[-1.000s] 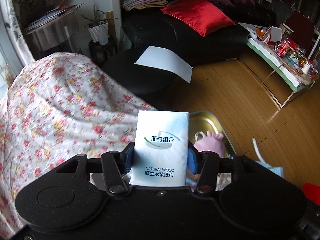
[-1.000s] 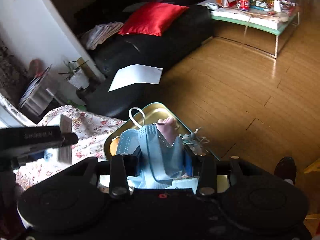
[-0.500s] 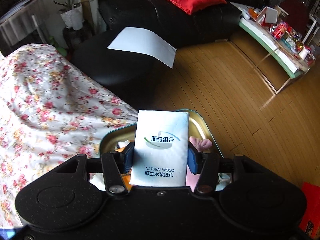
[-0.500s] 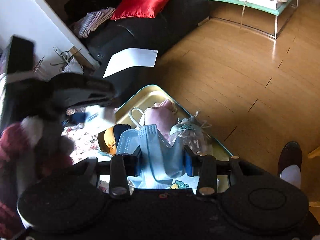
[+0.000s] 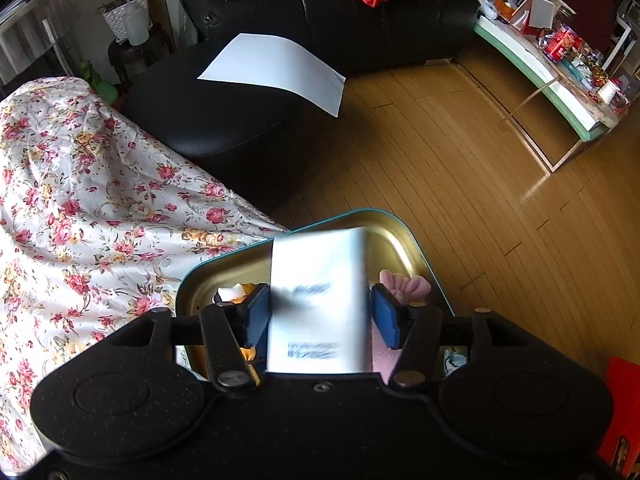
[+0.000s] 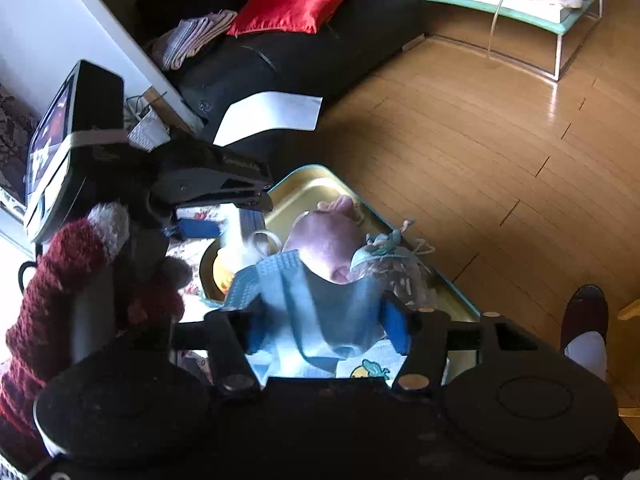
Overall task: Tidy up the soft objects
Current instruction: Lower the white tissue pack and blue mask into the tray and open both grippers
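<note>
Two soft things are being let go at once over the tin [image 5: 396, 232]. The left tool [image 5: 318, 314] has its jaws opening, with a gap at the right pad, and the tissue pack [image 5: 318, 300], blurred, hangs between them above the tin. The right tool [image 6: 326, 326] is also opening its jaws, and the blue mask [image 6: 320, 300] sags between the pads, apparently loose. Already in the tin lie a pink plush [image 6: 328, 248], a small drawstring bag [image 6: 390, 268] and something orange [image 5: 244, 290], so the sorting looks well on, with these two drops left. Only the right view shows the mask, the bag and the person's knitted sleeve [image 6: 60, 276]; only the left shows the pack's face and the floral cloth [image 5: 80, 200] beside the tin.
</note>
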Demonstrator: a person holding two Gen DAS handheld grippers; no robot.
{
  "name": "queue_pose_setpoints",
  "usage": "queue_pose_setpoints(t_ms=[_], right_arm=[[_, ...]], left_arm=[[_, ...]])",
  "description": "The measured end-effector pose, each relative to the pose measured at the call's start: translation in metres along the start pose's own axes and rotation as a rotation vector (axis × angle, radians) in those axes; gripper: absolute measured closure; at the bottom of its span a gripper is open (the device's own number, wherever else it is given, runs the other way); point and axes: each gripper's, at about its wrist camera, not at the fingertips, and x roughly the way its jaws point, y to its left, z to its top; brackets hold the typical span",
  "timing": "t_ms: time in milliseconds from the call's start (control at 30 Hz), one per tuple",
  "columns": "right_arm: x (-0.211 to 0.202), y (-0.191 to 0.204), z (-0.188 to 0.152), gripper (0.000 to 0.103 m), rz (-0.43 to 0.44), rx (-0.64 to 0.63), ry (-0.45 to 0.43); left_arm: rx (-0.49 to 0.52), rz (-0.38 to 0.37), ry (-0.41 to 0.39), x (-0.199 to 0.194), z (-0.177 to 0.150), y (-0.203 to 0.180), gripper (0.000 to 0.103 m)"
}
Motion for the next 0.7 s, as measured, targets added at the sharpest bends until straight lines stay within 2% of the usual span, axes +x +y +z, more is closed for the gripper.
queue_pose_setpoints(t_ms=[267,333,400,700], right_arm=[[0.003,-0.003,0.000,0.039,0.001,0.011,0.018],[0.003,-0.002,0.000,0.031,0.014,0.009,0.018],[0.001,-0.001,0.000,0.016,0.025,0.005,0.004],[-0.001,-0.004,-0.001,0.016,0.009,0.009,-0.017]], left_arm=[[0.003,0.005,-0.021,-0.009,-0.003,0.001,0.040],[0.005,0.012,-0.025,-0.011,-0.005,0.001,0.040],[0.007,0.019,-0.031,-0.014,-0.006,0.001,0.040],[0.001,0.054,-0.062,-0.025,-0.010,0.005,0.040]])
